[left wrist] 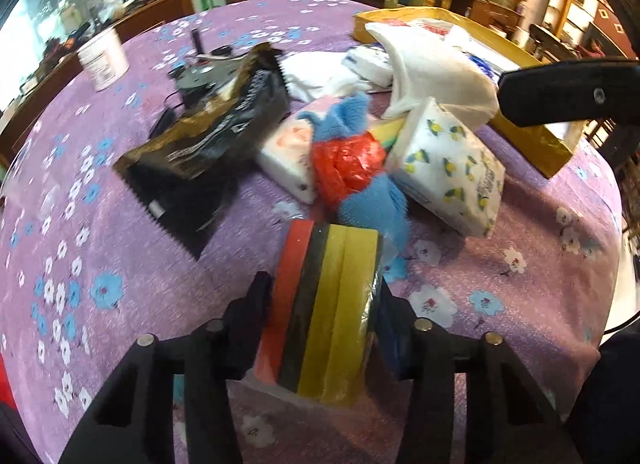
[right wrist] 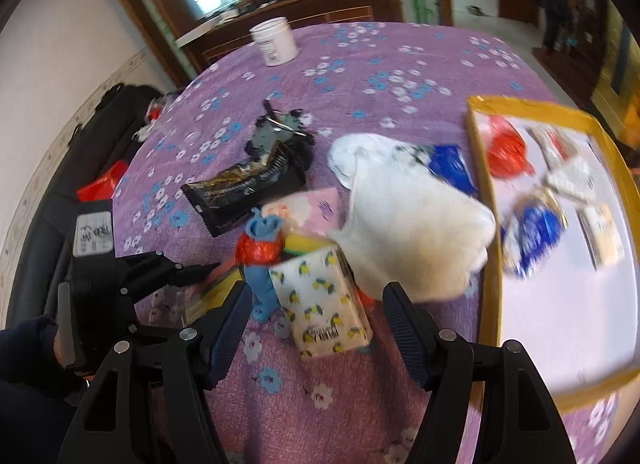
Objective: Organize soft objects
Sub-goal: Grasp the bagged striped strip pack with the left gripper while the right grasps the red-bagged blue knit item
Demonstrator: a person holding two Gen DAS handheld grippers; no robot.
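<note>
- Purple flowered cloth (left wrist: 132, 272) over the whole desk, pile of soft goods in the middle, hard clutter on the far side.
- Gold-rimmed tray (right wrist: 489, 199) on the right side of the desk, white inside, already holding a red bag, blue-printed packets and small packs; blurred, so no finer detail.
- White cloth (right wrist: 412, 240) draped over the tray's near rim and onto the pile, partly covering a blue-printed pack.
- Black foil pouch (left wrist: 224, 131) lying left of the pile, resting against dark hardware behind it.
- Lemon-print tissue pack (left wrist: 452, 171) tilted against the pile; seen between the right gripper's fingers but untouched.
- Blue fleece toy (left wrist: 360, 199) with a crumpled red bag (left wrist: 348, 167) wrapped round its middle, leaning on a pink-and-white tissue pack (left wrist: 284, 151).
- Sponge pack (left wrist: 332, 304), striped red, black and yellow under clear film, pinched by the left gripper (left wrist: 324, 316), near the desk's front edge.
- Right gripper (right wrist: 316, 324) spread, hovering above the tissue pack, holding nothing.
- Likely risk: glossy film slipping from the pinch during a carry to the tray.
- Likely risk: draped cloth or leaning toy dragged along if the right gripper closes off-centre.
- Likely risk: the two grippers, close together, knocking each other.
</note>
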